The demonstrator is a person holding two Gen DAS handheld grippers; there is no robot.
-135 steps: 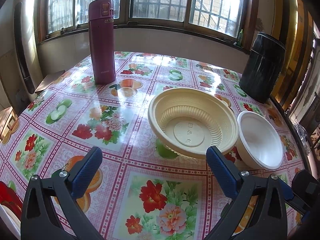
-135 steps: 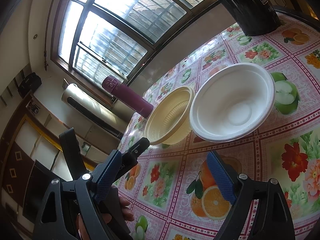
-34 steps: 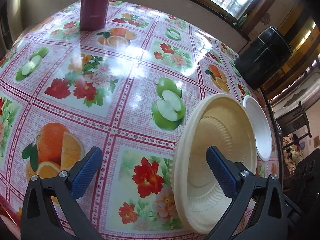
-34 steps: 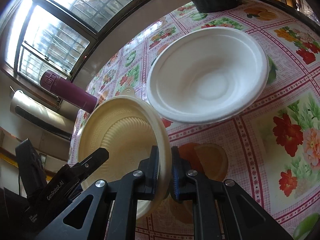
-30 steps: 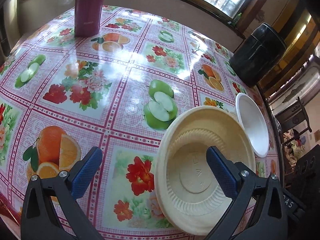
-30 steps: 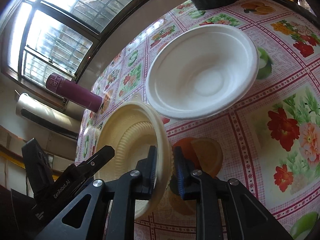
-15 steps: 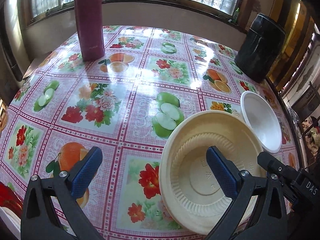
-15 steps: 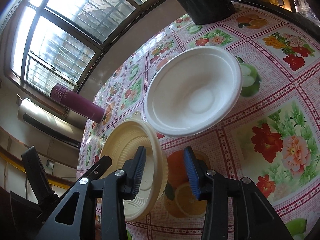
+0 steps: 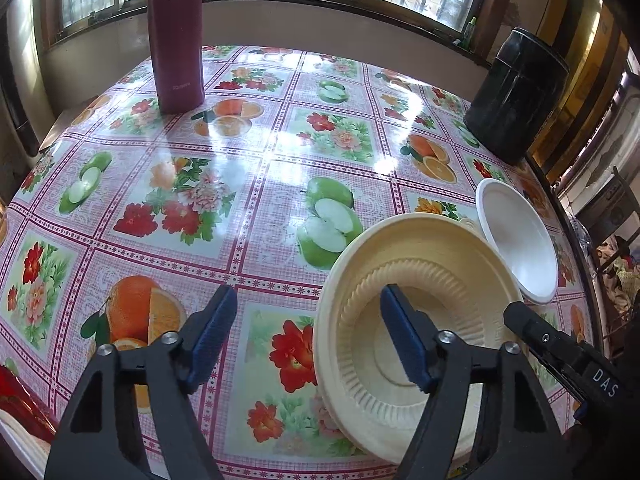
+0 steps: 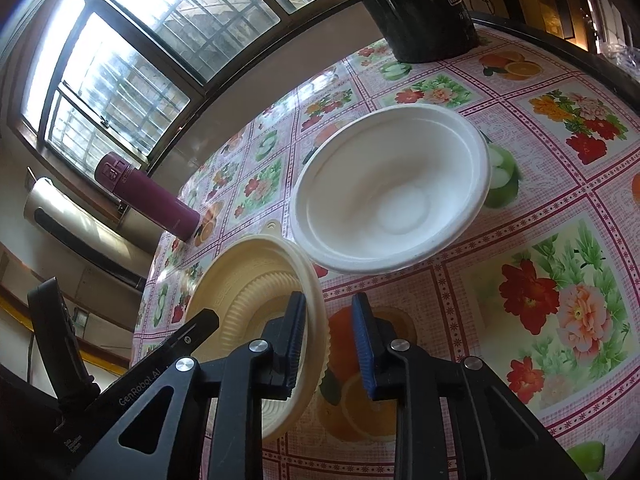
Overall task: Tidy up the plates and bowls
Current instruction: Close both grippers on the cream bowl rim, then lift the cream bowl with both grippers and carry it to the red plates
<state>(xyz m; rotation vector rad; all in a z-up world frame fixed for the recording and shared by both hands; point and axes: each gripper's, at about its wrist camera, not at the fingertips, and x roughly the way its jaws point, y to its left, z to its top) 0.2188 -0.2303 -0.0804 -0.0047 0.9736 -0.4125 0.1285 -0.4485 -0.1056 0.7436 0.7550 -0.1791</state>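
Observation:
A cream ribbed bowl (image 9: 416,304) rests on the fruit-print tablecloth near the table's front right; it also shows in the right wrist view (image 10: 256,280). A white bowl (image 9: 516,236) sits just right of it, rims close, large in the right wrist view (image 10: 396,192). My left gripper (image 9: 308,336) is open, its jaws straddling the cream bowl's left rim, one finger over the bowl's inside. My right gripper (image 10: 330,334) is open, its jaws standing either side of the cream bowl's right rim without gripping it.
A maroon flask (image 9: 176,36) stands at the far left of the table (image 9: 240,168). A black cylindrical container (image 9: 516,96) stands at the far right. A red and white object (image 9: 20,416) lies at the near left edge. Windows line the far wall.
My right gripper has opened and let go of the cream bowl's rim; the bowl has settled from tilted to flat on the table. My left gripper's jaws have narrowed around the bowl's left rim.

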